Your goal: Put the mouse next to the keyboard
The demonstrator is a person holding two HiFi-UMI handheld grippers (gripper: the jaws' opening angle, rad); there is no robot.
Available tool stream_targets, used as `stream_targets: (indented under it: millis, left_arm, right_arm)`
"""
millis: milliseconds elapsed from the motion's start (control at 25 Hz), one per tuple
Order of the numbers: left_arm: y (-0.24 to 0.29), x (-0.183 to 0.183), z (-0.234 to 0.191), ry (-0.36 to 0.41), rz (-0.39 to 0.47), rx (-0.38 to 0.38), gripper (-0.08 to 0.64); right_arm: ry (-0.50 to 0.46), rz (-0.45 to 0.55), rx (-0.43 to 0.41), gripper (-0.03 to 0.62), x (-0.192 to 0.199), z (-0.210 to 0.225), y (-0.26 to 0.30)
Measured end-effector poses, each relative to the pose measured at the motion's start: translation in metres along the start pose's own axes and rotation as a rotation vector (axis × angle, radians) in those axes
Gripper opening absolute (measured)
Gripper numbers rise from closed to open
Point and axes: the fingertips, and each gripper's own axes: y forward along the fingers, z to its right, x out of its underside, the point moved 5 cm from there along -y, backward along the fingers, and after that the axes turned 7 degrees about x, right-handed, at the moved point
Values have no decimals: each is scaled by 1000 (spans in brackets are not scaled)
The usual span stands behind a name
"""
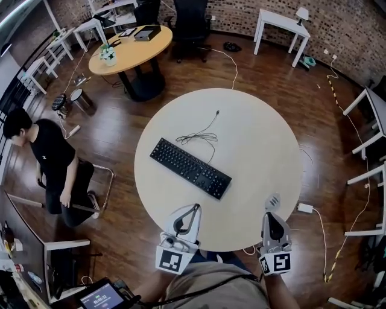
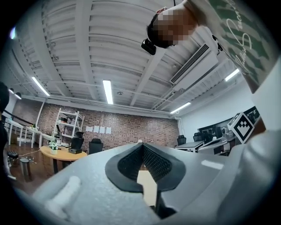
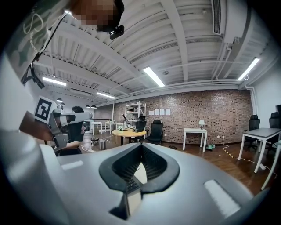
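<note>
A black keyboard (image 1: 190, 168) lies slantwise in the middle of the round cream table (image 1: 253, 139), its thin cable (image 1: 202, 136) looped behind it. A small grey mouse (image 1: 273, 200) rests at the table's near right edge. My right gripper (image 1: 270, 215) hovers just behind the mouse, jaws shut and empty; in the right gripper view its tips (image 3: 140, 145) meet and a strip of keyboard (image 3: 131, 185) shows below them. My left gripper (image 1: 194, 207) hangs over the near edge, in front of the keyboard, also shut with nothing in it; its tips (image 2: 141, 143) touch.
A person (image 1: 51, 157) sits on a stool to the table's left. Behind stand a yellow round table (image 1: 151, 45), black office chairs (image 1: 190, 24) and a white desk (image 1: 265, 18). A white power adapter (image 1: 304, 208) and cords lie on the wooden floor at right.
</note>
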Motion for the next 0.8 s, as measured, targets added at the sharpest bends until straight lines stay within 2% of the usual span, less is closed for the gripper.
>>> stream_targets:
  millis: [80, 240, 400, 520, 640, 800]
  left_arm:
    - [-3, -1, -20, -7, 2, 12, 3]
    - [-10, 1, -52, -54, 0, 55, 3]
    - [-15, 10, -83, -70, -28, 135, 2]
    - [-13, 9, -92, -84, -8, 194, 2]
    - [-15, -3, -92, -35, 19, 231, 2]
    - [-23, -9, -91, -16, 11, 219, 2]
  right_arm:
    - [-1, 11, -1, 5, -7, -20, 9]
    - [-19, 89, 57, 5, -32, -54, 18]
    - [21, 92, 103, 5, -44, -90, 39]
    - [37, 89, 108, 5, -54, -109, 42]
    - [16, 100, 82, 5, -66, -124, 32]
    - [25, 109, 63, 5, -69, -135, 18]
